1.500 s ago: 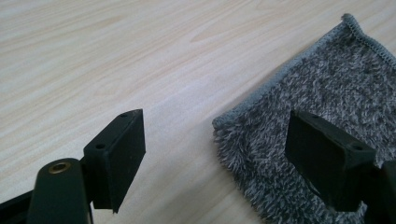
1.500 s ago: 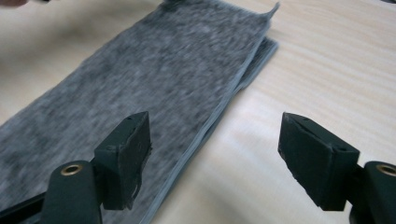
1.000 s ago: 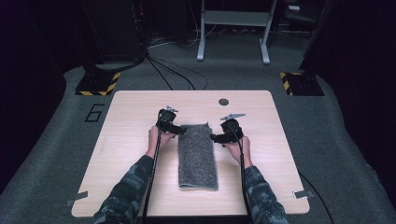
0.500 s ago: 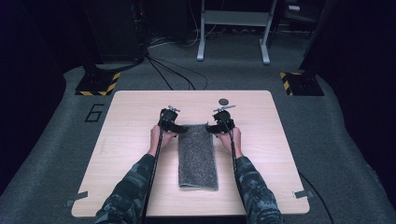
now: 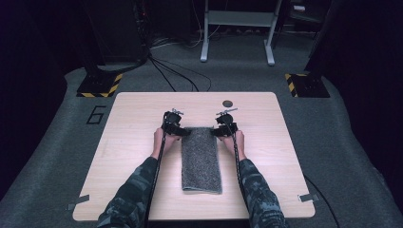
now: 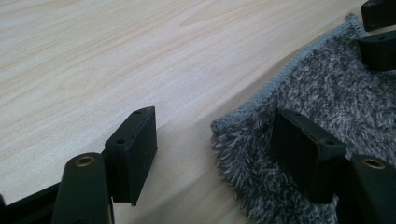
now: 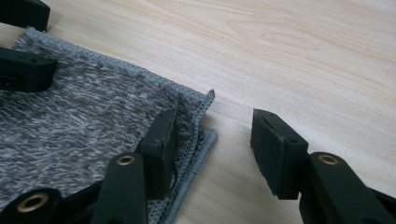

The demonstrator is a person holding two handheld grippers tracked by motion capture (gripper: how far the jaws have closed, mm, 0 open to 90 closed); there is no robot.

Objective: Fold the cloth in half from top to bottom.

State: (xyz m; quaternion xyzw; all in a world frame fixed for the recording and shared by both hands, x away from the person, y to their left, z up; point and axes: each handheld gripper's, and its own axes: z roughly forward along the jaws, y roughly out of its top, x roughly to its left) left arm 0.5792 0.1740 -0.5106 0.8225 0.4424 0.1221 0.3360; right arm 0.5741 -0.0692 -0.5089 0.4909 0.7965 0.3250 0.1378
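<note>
A folded grey towel (image 5: pixel 202 159) lies lengthwise in the middle of the light wooden table (image 5: pixel 128 156). My left gripper (image 5: pixel 177 127) sits at its far left corner and my right gripper (image 5: pixel 223 127) at its far right corner. In the left gripper view, the left gripper (image 6: pixel 219 149) is open and straddles the towel (image 6: pixel 327 98) corner, one jaw on bare wood and one on the pile. The right gripper (image 7: pixel 217 147) is open too, with the towel (image 7: pixel 84 107) edge ruffled up between its jaws. Both pairs of jaws have just been closing, and neither pinches the cloth.
A small dark disc (image 5: pixel 227 103) lies on the table beyond the right gripper. Tape tabs mark the near table corners. Cables, a metal stand and striped bases stand on the grey carpet behind the table.
The right hand has moved left and forward to the towel's far right corner. The left hand has stayed at the far left corner. Both pairs of jaws stand narrower.
</note>
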